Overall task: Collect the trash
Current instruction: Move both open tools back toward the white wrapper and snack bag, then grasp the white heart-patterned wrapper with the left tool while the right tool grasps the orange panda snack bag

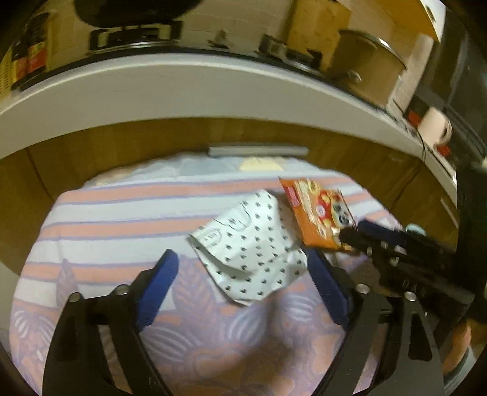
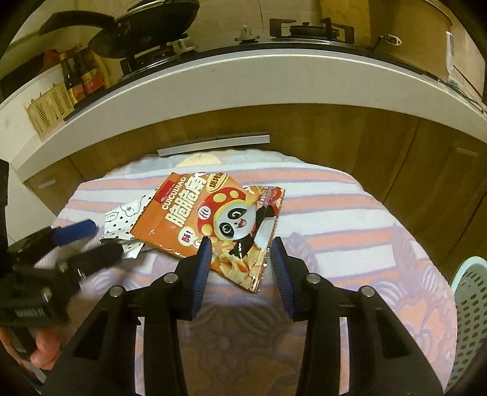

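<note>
An orange snack bag [image 2: 194, 213] with a panda on it lies on the striped cloth [image 2: 334, 213]. Its lower corner sits between the fingers of my right gripper [image 2: 242, 252], whose blue pads stand apart on either side without squeezing it. A crumpled white wrapper [image 1: 249, 243] with small black marks lies left of the bag and partly under it. My left gripper [image 1: 243, 268] is wide open with the wrapper's near edge between its fingers. In the left wrist view the right gripper [image 1: 356, 233] meets the orange snack bag [image 1: 316, 210] at its corner. The left gripper [image 2: 94, 240] enters the right wrist view at the left.
A turquoise perforated basket [image 2: 468, 304] stands at the right edge of the cloth. Behind the cloth are wooden cabinet doors with a grey handle [image 2: 213, 143] and a white counter edge [image 2: 243, 82]. A stove, a black pan [image 2: 146, 24] and sauce bottles [image 2: 80, 76] sit on top.
</note>
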{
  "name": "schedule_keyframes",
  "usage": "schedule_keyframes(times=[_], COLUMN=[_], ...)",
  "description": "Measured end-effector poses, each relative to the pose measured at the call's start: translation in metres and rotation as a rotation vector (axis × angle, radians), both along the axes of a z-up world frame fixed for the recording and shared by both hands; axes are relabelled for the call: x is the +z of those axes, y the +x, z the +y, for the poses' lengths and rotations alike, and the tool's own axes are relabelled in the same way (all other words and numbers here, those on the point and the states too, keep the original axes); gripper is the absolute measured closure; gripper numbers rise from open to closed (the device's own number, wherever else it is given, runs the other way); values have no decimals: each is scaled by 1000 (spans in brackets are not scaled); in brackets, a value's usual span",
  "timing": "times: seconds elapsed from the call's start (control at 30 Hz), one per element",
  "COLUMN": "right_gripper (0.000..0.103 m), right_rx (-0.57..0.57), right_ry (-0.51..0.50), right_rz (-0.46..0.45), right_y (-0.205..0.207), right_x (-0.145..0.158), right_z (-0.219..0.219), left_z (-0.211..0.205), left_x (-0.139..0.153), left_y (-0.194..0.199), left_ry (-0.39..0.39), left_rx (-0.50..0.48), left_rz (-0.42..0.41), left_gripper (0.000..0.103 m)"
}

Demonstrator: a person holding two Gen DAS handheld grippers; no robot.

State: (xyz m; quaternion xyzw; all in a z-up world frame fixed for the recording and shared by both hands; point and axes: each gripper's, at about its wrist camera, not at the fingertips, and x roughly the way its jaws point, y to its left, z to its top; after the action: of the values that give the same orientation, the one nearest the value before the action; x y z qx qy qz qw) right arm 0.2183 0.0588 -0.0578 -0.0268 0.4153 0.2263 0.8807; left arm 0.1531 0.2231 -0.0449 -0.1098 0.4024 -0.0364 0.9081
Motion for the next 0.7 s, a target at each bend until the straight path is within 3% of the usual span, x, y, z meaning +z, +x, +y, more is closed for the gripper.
schedule_keyframes(times=[0.13, 0.23, 0.37, 0.43, 0.53, 0.67, 0.7], right_gripper=[66, 66, 65, 59, 53, 41, 38], right_rx=[0, -5, -19, -30, -38, -49, -50], right_ry=[13, 17, 39, 43, 48, 48, 47], right_rz=[9, 3, -18, -15, -3, -2, -1], right_y=[2, 3, 0, 2, 5, 6, 6], right_x=[0, 1, 6, 7, 7, 7, 6], right_z=[-3, -3, -7, -9, -10, -12, -11], left_z=[-8, -9, -20, -25, -32, -29, -27], left_x=[-4, -5, -7, -8, -9, -8, -7], left_y=[5, 9, 8, 9, 10, 8, 7], left_ry=[53, 72, 131, 167, 230, 232, 221], left_rx=[-17, -10, -32, -35, -19, 9, 16], left_rz=[21, 25, 29, 33, 33, 18, 14], left_gripper=[19, 33, 36, 37, 48, 71, 103])
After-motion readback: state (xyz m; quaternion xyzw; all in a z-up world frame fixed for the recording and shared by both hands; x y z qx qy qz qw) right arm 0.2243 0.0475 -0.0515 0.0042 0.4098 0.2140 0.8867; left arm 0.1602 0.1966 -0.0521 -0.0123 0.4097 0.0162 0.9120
